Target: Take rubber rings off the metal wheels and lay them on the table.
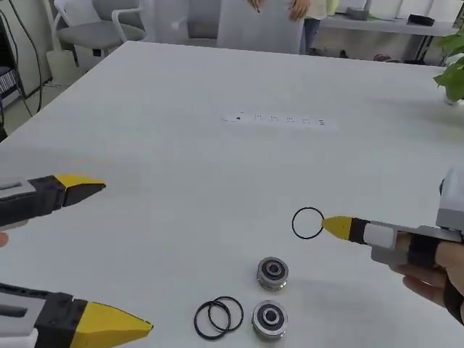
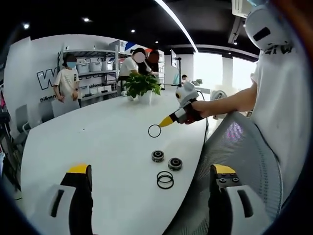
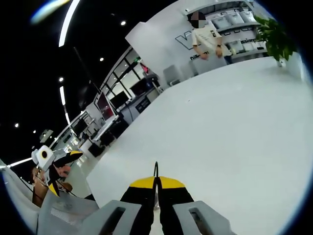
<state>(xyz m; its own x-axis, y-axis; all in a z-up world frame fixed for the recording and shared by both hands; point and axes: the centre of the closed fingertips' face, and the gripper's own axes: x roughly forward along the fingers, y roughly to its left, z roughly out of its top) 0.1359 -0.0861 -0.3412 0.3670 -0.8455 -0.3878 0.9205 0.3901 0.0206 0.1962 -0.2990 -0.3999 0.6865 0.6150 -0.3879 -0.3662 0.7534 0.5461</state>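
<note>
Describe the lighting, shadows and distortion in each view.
Head view: soft, even light on the white table, faint shadows beneath the metal wheels, far background washed out. Left gripper view: fisheye curves the table edge; windows behind the right gripper blow out. Right gripper view: strongly tilted, ceiling light strips glare; the held rubber ring shows edge-on.

left hand-held gripper [image 1: 127, 257] — jaws wide apart | right hand-held gripper [image 1: 328, 226] — jaws pinched together, pointing left
</note>
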